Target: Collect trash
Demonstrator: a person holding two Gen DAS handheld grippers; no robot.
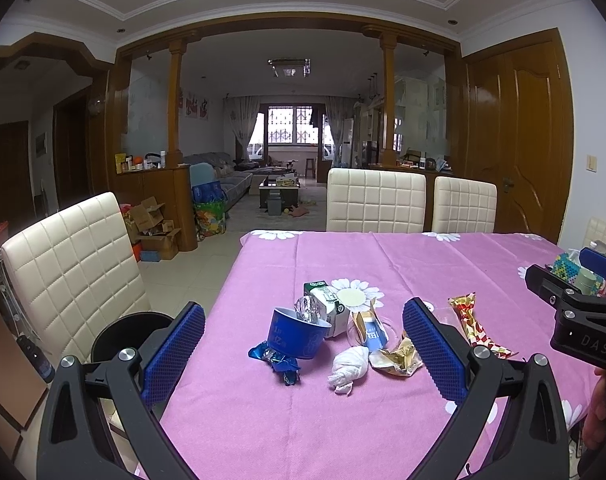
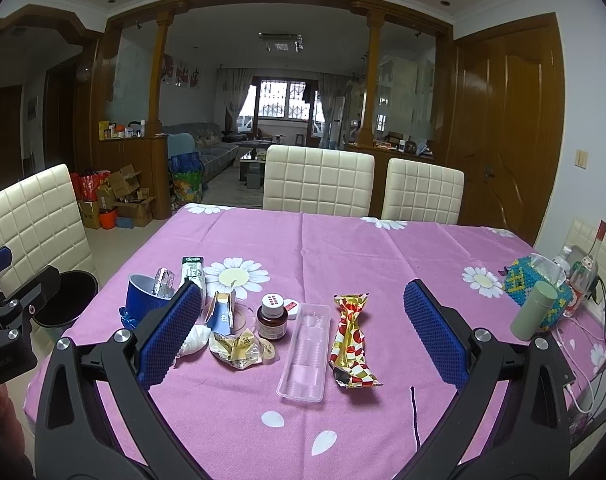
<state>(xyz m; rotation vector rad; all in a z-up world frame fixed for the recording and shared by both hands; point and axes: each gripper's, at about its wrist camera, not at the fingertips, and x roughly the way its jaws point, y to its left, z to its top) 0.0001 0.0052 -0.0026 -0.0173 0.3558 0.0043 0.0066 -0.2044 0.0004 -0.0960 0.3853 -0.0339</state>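
Note:
Trash lies on the pink flowered tablecloth (image 1: 403, 256): a blue paper cup (image 1: 297, 334) with clear plastic in it, a green-white carton (image 1: 327, 306), a blue foil wrapper (image 1: 277, 362), a white tissue wad (image 1: 349, 366), a crumpled beige wrapper (image 1: 397, 356) and a red-gold wrapper (image 1: 477, 326). The right wrist view adds a brown pill bottle (image 2: 271, 320) and a clear plastic tray (image 2: 305, 348). My left gripper (image 1: 303, 352) is open and empty above the cup and tissue. My right gripper (image 2: 303, 332) is open and empty above the tray.
A black bin (image 1: 129, 336) stands by the table's left edge, next to a cream chair (image 1: 71, 276). Two more chairs (image 1: 375, 200) stand at the far side. A beaded tissue box (image 2: 537, 292), a green cylinder (image 2: 533, 316) and cables lie at the right edge.

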